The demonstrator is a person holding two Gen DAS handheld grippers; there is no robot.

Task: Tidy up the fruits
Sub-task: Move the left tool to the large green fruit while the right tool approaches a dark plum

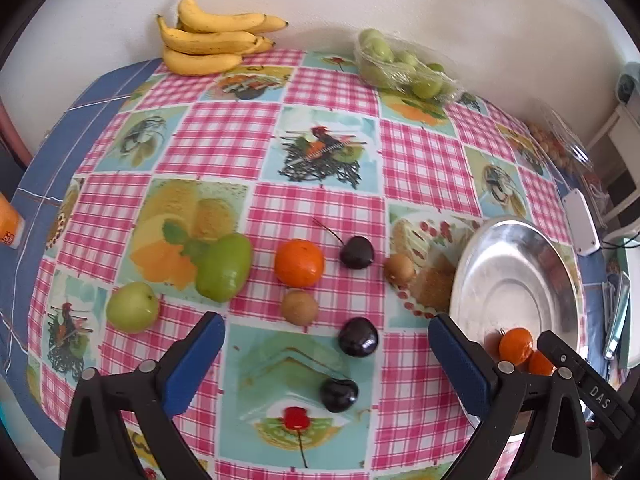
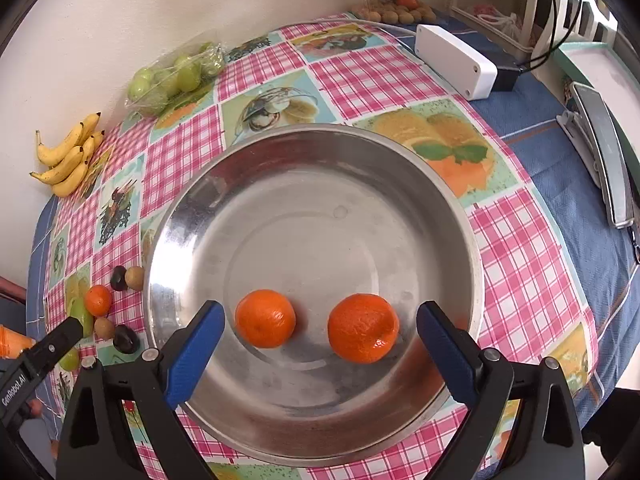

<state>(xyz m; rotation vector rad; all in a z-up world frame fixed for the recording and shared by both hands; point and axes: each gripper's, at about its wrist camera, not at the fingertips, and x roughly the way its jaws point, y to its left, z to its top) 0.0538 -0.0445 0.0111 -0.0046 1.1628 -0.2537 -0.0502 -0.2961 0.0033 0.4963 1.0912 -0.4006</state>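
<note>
A steel bowl (image 2: 312, 160) holds two tangerines (image 2: 265, 318), (image 2: 363, 328). My right gripper (image 2: 318, 332) is open and empty just above them. In the left wrist view the bowl (image 1: 516, 256) is at the right. My left gripper (image 1: 326, 354) is open and empty above loose fruit on the checked cloth: a tangerine (image 1: 299, 261), three dark cherries (image 1: 357, 252), (image 1: 358, 336), (image 1: 339, 395), two small brown fruits (image 1: 299, 307), (image 1: 399, 268), a green fruit (image 1: 224, 266) and a small green one (image 1: 132, 307).
Bananas (image 1: 212, 36) and a bag of green fruit (image 1: 400, 64) lie by the wall. A white box (image 2: 454, 60), a clear tub of small fruit (image 2: 396, 0) and a metal clip (image 2: 600, 152) are on the right side. An orange bottle (image 1: 10, 224) stands at the left edge.
</note>
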